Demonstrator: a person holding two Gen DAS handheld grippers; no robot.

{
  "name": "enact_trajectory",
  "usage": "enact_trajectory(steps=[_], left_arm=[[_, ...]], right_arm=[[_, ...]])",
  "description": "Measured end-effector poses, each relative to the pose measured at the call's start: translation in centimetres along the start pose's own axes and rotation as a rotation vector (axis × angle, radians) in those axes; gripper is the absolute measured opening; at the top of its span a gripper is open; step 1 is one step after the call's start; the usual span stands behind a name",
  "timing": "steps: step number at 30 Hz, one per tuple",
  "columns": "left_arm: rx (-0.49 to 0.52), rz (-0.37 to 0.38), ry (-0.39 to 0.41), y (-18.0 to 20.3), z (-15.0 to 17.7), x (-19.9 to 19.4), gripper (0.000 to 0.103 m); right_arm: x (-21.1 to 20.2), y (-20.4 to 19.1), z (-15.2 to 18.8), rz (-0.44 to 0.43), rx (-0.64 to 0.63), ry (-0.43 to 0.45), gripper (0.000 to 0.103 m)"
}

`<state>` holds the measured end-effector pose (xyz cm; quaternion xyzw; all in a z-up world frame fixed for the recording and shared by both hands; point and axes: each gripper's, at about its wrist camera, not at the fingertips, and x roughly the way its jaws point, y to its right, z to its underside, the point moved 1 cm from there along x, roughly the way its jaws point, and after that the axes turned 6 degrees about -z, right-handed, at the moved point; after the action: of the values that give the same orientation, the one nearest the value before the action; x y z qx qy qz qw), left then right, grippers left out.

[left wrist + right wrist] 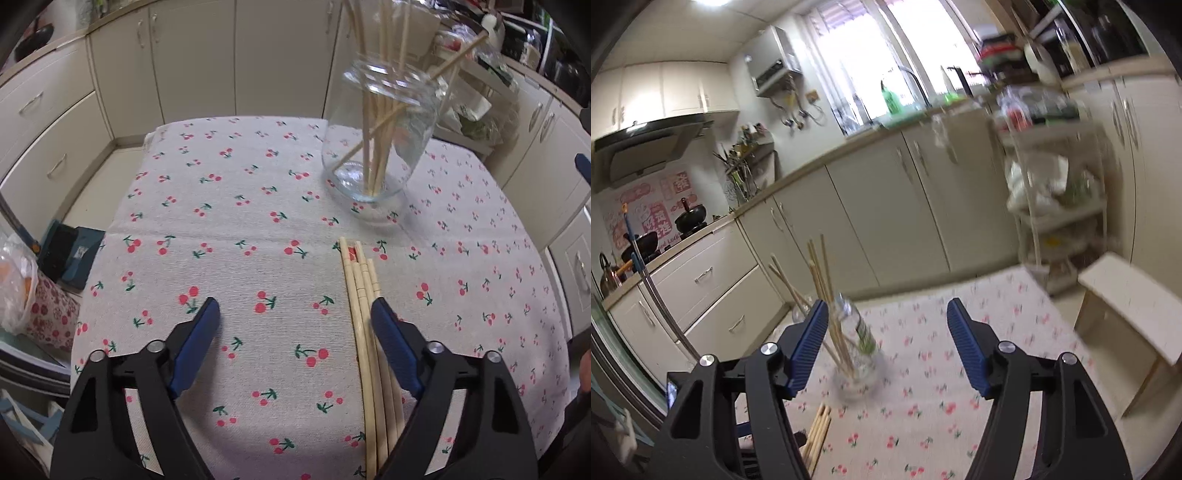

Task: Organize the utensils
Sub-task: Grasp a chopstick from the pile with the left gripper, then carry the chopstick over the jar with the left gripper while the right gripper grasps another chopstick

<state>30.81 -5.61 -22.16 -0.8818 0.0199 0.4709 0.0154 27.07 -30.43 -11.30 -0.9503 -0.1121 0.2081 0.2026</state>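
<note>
Left claw (295,317) hangs low over the cherry-print surface (236,206) with its fingers spread wide and nothing between them. Four loose chopsticks (364,325) lie side by side on the cloth, their blunt ends pointing toward twelve o'clock; they run back under the claw's right-hand finger (391,343) at about four o'clock in the left wrist view, so they sit at the edge of the opening, not centred in it.

Right claw (886,343) is likewise spread and empty, held higher and tipped so its camera looks across the kitchen; that picture is smeared, which suggests the hand is moving.

A glass jar (380,140) stands upright on the surface at about one o'clock from the left claw, well beyond the tips of the loose sticks. It already holds a bundle of chopsticks (376,122), most leaning close together and one slanting far out over the rim toward two o'clock. In the right wrist view the same jar (855,354) shows just past the left-hand finger, with the loose sticks (818,432) at seven o'clock.

So the job looks more than half finished: the larger share is in the jar, and the four on the cloth remain to be picked up and dropped in. The slanting stick may want straightening.
</note>
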Motion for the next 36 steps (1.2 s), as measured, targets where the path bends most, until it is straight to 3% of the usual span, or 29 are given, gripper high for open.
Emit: enact_trajectory(steps=[9, 12, 17, 20, 23, 30, 36], left_arm=[[0.036, -0.056, -0.013, 1.1, -0.7, 0.6, 0.061], [0.091, -0.087, 0.000, 2.3, -0.8, 0.7, 0.048], [0.111, -0.029, -0.026, 3.2, -1.5, 0.7, 0.006], [0.073, 0.033, -0.064, 2.3, -2.0, 0.8, 0.005], [-0.003, 0.098, -0.088, 0.3, -1.9, 0.7, 0.005], [-0.111, 0.172, 0.018, -3.7, -1.7, -2.2, 0.005], [-0.151, 0.208, 0.075, -5.2, -1.9, -3.8, 0.005]], right_arm=[[0.9, 0.8, 0.8, -0.022, 0.062, -0.058, 0.069], [1.3, 0.6, 1.1, -0.020, 0.060, -0.084, 0.070], [3.6, -0.5, 2.9, -0.002, -0.018, -0.240, 0.070], [5.6, -1.7, 5.3, -0.019, -0.090, -0.390, 0.070], [6.5, -3.5, 7.4, -0.065, -0.149, -0.479, 0.067], [7.6, -6.3, 10.9, -0.098, -0.212, -0.582, 0.033], [8.2, -6.5, 11.8, -0.093, -0.186, -0.602, 0.029]])
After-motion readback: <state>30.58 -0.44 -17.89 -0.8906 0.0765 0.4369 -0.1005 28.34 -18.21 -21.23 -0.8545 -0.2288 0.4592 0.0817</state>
